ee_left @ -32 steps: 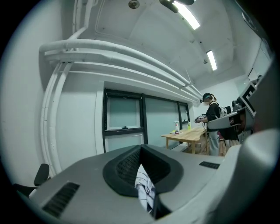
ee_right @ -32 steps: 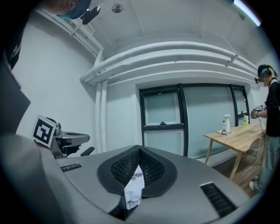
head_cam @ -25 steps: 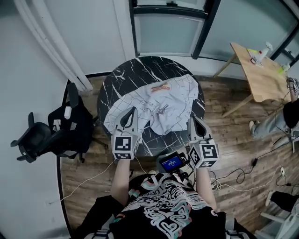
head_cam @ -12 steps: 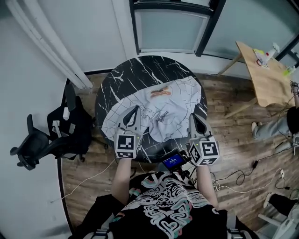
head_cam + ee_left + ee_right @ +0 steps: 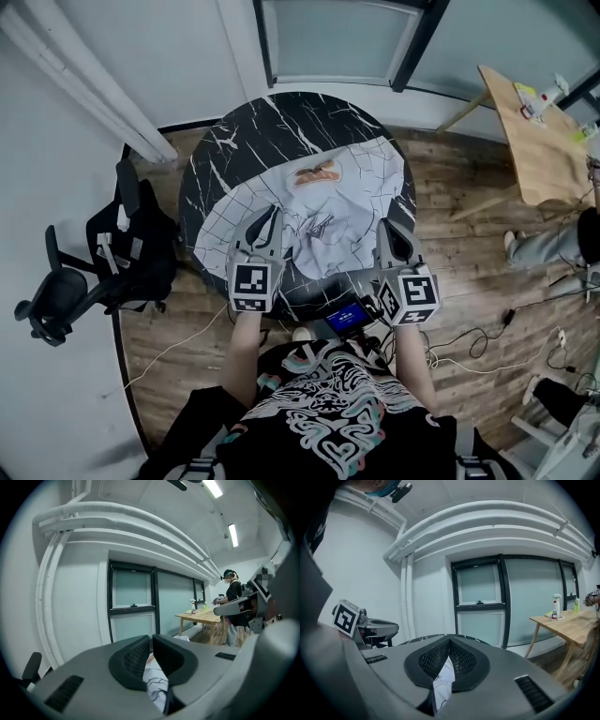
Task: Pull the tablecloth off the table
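Broadly, the round black marble counter (image 5: 253, 141) carries the pale tablecloth (image 5: 347, 202), which lies bunched over its near half and reaches the near rim. The left gripper (image 5: 271, 213) has the cloth's edge between its jaws, which have just been easing apart; the pads seem to pinch it, though barely. The right gripper (image 5: 385, 224) is clenched tight on the cloth's edge.

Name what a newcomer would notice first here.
A crumpled white tablecloth covers the near half of the round black marble table, mid-picture. The left gripper and right gripper each hold its near edge; the left gripper's jaws have just been opening, cloth between them.
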`<state>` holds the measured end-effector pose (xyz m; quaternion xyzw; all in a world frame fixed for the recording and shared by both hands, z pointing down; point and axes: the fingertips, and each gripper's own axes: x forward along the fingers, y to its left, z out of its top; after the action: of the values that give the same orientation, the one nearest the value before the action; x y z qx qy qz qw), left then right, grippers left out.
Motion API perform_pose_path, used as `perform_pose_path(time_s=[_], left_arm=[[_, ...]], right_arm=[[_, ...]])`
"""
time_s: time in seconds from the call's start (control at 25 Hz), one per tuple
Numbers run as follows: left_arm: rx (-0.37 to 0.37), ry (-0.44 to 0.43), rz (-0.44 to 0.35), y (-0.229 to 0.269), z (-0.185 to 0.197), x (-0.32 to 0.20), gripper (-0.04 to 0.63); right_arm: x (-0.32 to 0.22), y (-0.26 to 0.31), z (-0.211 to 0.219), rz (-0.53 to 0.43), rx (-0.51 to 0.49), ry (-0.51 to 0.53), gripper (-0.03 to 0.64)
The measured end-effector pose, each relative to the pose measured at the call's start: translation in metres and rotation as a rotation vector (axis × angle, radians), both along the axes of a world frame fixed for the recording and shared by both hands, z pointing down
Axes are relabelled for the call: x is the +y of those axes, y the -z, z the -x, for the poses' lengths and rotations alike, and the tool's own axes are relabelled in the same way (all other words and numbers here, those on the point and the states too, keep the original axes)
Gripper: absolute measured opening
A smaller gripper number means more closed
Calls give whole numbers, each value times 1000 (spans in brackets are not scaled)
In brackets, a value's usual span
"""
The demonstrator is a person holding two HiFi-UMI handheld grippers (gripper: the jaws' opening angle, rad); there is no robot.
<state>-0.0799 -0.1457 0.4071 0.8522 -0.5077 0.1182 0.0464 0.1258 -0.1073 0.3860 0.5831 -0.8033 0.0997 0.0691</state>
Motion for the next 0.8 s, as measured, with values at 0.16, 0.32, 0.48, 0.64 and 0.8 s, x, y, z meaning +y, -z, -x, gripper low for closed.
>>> perform_pose_path(time_s=[0.16, 0.32, 0.48, 0.64, 0.8], left_arm=[[-10, -9, 25, -11, -3, 0, 72], [-7, -22, 59, -26, -6, 0, 101], [-16, -40, 101, -42, -13, 1, 126], [-27, -58, 139, -58, -22, 1, 160], [-49, -65, 179, -75, -26, 2, 207]], right_arm=[[-4, -10, -4, 15, -1, -1, 26], [-9, -19, -3, 31, 9, 5, 26], [-12, -30, -6, 59, 13, 13, 28], [-14, -44, -11, 89, 11, 13, 36], [-17, -59, -11, 128, -3, 31, 46]])
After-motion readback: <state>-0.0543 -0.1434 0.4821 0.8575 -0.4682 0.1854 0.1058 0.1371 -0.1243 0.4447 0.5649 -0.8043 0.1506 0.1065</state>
